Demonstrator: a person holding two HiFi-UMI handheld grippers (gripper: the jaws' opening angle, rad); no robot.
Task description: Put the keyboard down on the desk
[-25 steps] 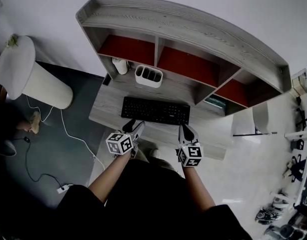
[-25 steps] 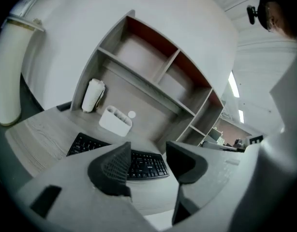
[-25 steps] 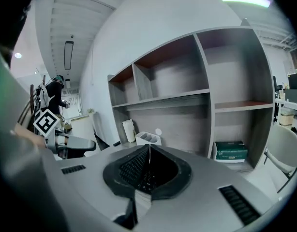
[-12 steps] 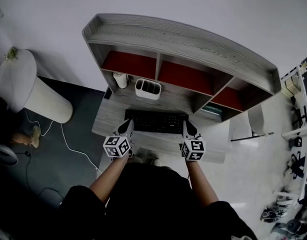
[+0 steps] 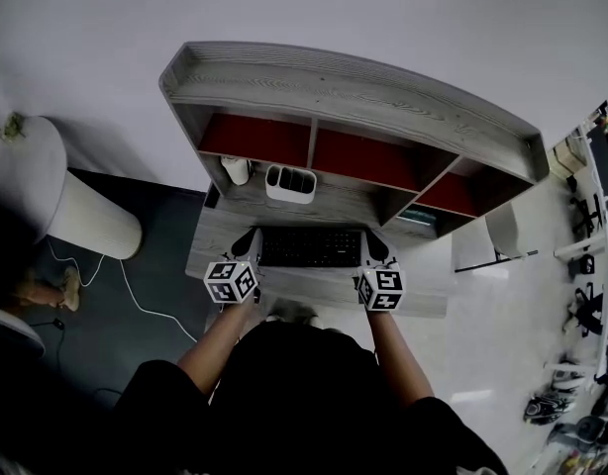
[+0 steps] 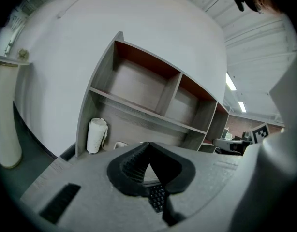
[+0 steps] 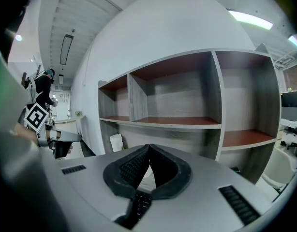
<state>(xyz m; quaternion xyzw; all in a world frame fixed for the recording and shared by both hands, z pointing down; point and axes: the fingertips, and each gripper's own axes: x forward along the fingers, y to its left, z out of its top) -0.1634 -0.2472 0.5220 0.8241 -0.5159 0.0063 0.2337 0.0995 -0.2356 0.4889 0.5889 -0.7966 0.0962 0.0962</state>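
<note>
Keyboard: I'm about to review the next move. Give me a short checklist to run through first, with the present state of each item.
1. Jaw tips of left gripper together: ok.
2. Jaw tips of right gripper together: ok.
3. One gripper at each end of the keyboard: ok.
4. Pads pressing on the keyboard: cannot tell; keys show only below the jaws in both gripper views.
5. Keyboard resting on the desk: cannot tell from the head view.
6. Organizer behind the keyboard and apart from it: ok.
</note>
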